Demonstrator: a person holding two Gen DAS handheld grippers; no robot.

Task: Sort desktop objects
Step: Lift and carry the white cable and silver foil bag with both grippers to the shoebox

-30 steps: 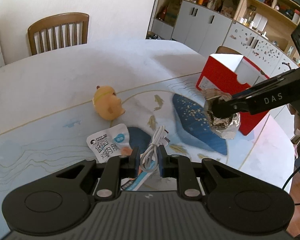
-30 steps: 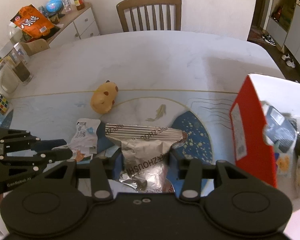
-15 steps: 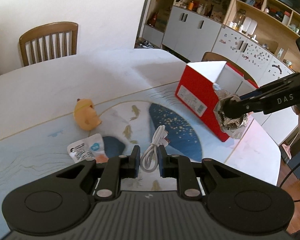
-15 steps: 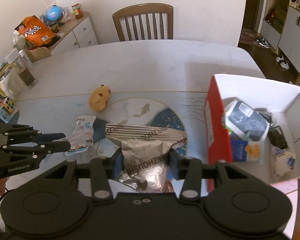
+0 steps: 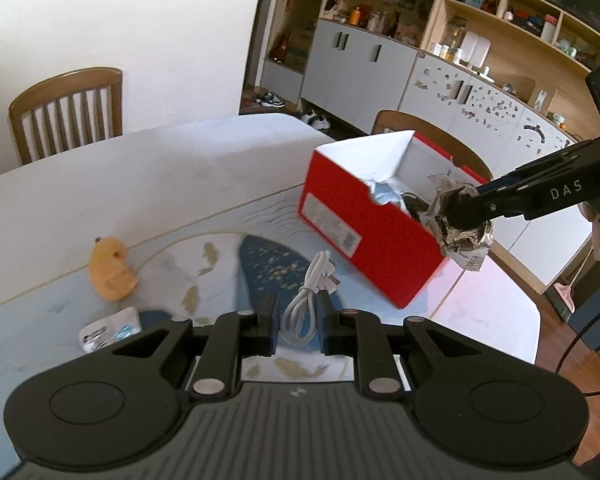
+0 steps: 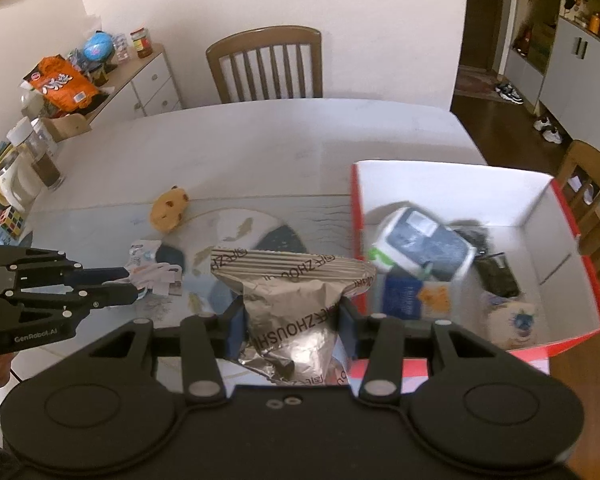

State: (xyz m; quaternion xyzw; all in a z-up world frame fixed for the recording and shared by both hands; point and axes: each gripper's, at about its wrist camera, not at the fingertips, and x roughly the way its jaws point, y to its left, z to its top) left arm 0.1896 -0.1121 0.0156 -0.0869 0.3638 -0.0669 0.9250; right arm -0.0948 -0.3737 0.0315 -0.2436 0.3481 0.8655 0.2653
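Note:
My left gripper (image 5: 298,320) is shut on a coiled white cable (image 5: 306,300), held up above the blue patterned table mat. In the right wrist view it (image 6: 130,286) comes in from the left, over a white packet (image 6: 144,250). My right gripper (image 6: 292,332) is shut on a crumpled silver snack bag (image 6: 288,292), just left of the red box (image 6: 354,208). From the left wrist view the bag (image 5: 460,228) hangs at the box's (image 5: 364,220) near right corner in the right gripper (image 5: 462,210). Several items lie inside the box.
A yellow plush toy (image 5: 110,270) and a white packet (image 5: 108,330) lie on the table left of the mat. Wooden chairs stand at the far side (image 6: 266,64) and behind the box (image 5: 428,136). Jars (image 6: 40,156) and a cube sit at the table's left edge.
Both grippers have moved right, toward the red box. The silver bag has gone from over the mat to the box's near corner. The cable has risen with the left gripper.

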